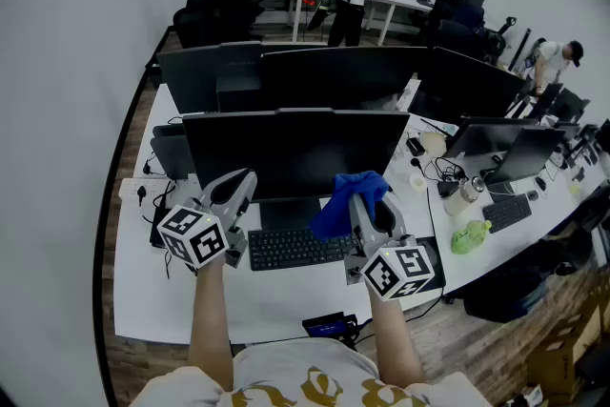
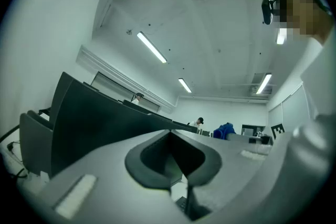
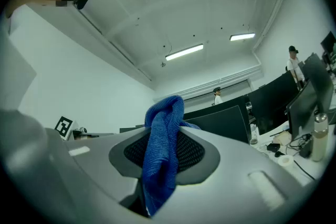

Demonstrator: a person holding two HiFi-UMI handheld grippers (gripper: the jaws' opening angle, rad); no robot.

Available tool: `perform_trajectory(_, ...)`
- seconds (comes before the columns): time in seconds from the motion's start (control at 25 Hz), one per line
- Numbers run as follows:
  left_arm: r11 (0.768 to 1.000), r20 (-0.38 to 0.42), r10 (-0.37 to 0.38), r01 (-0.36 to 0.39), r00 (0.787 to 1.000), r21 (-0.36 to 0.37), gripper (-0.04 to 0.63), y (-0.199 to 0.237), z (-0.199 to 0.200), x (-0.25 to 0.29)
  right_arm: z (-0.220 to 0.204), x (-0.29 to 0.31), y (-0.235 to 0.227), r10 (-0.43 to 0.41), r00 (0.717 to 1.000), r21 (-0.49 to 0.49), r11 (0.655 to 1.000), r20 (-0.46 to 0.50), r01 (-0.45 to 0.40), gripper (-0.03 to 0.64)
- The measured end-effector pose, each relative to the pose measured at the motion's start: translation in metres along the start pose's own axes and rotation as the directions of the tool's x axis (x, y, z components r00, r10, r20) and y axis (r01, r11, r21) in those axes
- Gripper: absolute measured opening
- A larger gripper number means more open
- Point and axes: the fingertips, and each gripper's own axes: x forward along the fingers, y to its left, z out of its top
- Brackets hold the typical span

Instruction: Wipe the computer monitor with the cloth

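- The right gripper (image 1: pixel 365 205) is clenched on the cloth (image 1: pixel 335 213), which bunches past its jaws just before the monitor (image 1: pixel 286 148), lower right, likely so the fabric meets the screen first.
- The left gripper (image 1: pixel 240 181) is closed on nothing and idles at the lower left.

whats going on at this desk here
A person at a desk holds a gripper in each hand. The right gripper is shut on a blue cloth, held in front of the nearest monitor near its lower edge; contact is unclear. The left gripper is shut and empty.
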Motion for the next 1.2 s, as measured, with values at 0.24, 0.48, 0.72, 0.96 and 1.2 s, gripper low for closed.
perform_trajectory(0.24,0.991,0.001,0.056,-0.056,0.998,0.121,0.000,0.005,0.012,-0.014,-0.005,0.013,0.022,-0.003,1.000,-0.017,1.000,-0.014,0.003,0.121)
perform_trajectory(0.48,0.996,0.031,0.015,-0.018,0.999,0.083,0.000,0.019,0.026,-0.014,0.007,0.044,0.041,0.015,0.999,-0.022,1.000,0.029,-0.015,0.124)
perform_trajectory(0.72,0.995,0.056,-0.008,0.003,0.998,0.101,0.000,0.015,0.031,-0.009,0.022,0.071,0.055,-0.025,0.997,-0.114,0.993,0.067,0.033,0.124)
perform_trajectory(0.96,0.991,0.055,-0.007,0.000,0.998,0.136,0.000,0.026,0.036,0.018,0.038,0.102,0.051,-0.028,0.995,-0.156,0.987,0.101,0.043,0.124)
perform_trajectory(1.2,0.987,0.037,-0.005,-0.001,0.999,0.164,0.000,0.027,0.036,0.050,0.049,0.137,0.033,-0.017,0.994,-0.192,0.981,0.110,0.038,0.124)
